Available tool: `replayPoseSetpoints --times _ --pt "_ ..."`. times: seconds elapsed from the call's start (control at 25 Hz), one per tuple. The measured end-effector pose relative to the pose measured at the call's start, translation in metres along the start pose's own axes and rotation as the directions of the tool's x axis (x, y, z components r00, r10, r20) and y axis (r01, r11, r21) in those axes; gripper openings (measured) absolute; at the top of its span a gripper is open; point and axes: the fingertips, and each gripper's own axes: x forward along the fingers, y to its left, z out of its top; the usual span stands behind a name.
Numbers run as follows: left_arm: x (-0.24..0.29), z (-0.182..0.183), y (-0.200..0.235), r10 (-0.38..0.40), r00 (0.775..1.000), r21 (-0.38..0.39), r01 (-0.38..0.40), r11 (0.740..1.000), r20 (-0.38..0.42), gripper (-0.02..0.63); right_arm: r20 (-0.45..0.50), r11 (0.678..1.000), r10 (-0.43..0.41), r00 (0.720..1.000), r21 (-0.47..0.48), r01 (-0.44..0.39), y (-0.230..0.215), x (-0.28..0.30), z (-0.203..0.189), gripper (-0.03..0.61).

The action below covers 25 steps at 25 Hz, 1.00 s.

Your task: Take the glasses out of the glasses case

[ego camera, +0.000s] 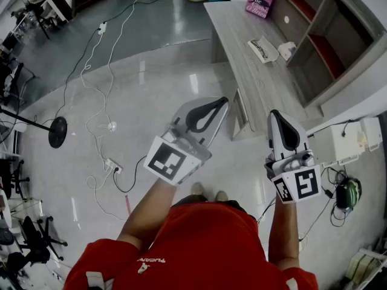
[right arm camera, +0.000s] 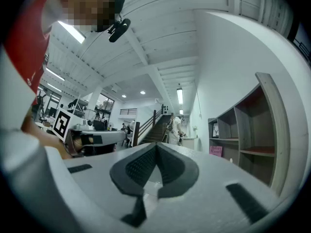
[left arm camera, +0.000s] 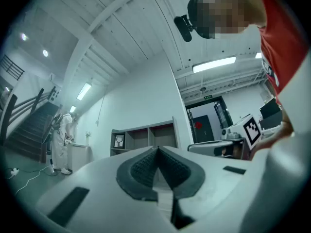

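Note:
I cannot make out a glasses case or glasses for certain. A flat white object with a dark edge point(ego camera: 263, 48) lies on the long wooden desk point(ego camera: 242, 35), with a small pale object point(ego camera: 286, 50) beside it. My left gripper point(ego camera: 222, 102) is held over the floor, short of the desk's near end, its jaws shut and empty. My right gripper point(ego camera: 275, 114) hangs beside it to the right, also shut on nothing. In the left gripper view the left gripper point(left arm camera: 156, 148) has its pads meeting at the tip. The right gripper view shows the right gripper point(right arm camera: 155, 144) the same way.
A shelf unit point(ego camera: 329, 35) stands behind the desk, with a pink sign point(ego camera: 260, 0) at its far end. White cables and a power strip point(ego camera: 112, 165) cross the glossy floor beside a black stand base point(ego camera: 57, 131). Office chairs point(ego camera: 30, 237) sit at the left. A person in white point(left arm camera: 62, 142) stands far off.

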Motion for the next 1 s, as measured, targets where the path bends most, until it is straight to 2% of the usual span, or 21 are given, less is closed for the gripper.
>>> replayPoseSetpoints --times 0.2,0.6,1.0 --pt "-0.007 -0.002 0.019 0.004 1.000 -0.013 -0.004 1.000 0.014 0.009 0.020 1.000 0.007 1.000 0.010 -0.007 0.009 0.013 0.002 0.005" --pt "-0.033 -0.017 0.075 0.000 1.000 -0.030 0.001 1.000 0.009 0.009 -0.028 0.999 -0.039 0.999 -0.005 0.039 0.024 0.054 -0.015 0.005" --pt "-0.008 -0.038 0.148 0.014 1.000 -0.017 -0.014 1.000 -0.001 0.009 -0.049 0.995 -0.095 0.994 -0.038 0.093 -0.016 0.116 -0.033 0.005"
